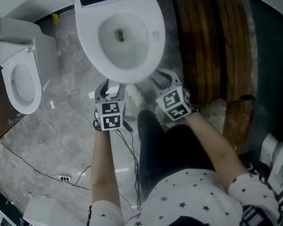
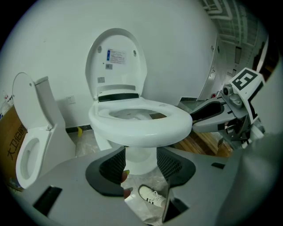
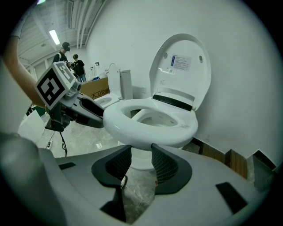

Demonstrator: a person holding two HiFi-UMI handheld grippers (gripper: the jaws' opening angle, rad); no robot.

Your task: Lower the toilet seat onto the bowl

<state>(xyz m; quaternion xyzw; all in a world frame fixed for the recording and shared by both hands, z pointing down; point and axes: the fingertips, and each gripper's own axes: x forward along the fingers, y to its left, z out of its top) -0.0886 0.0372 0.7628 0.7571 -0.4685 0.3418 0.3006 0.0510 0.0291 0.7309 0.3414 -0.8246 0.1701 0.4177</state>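
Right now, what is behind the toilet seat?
Behind the toilet seat stands the raised lid, upright, a label on its inner face. What lies behind the lid is covered.

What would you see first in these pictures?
A big white toilet fills the middle, its lid standing up. The left gripper and right gripper hang open and empty by its front edge. A second toilet stands off to the left.
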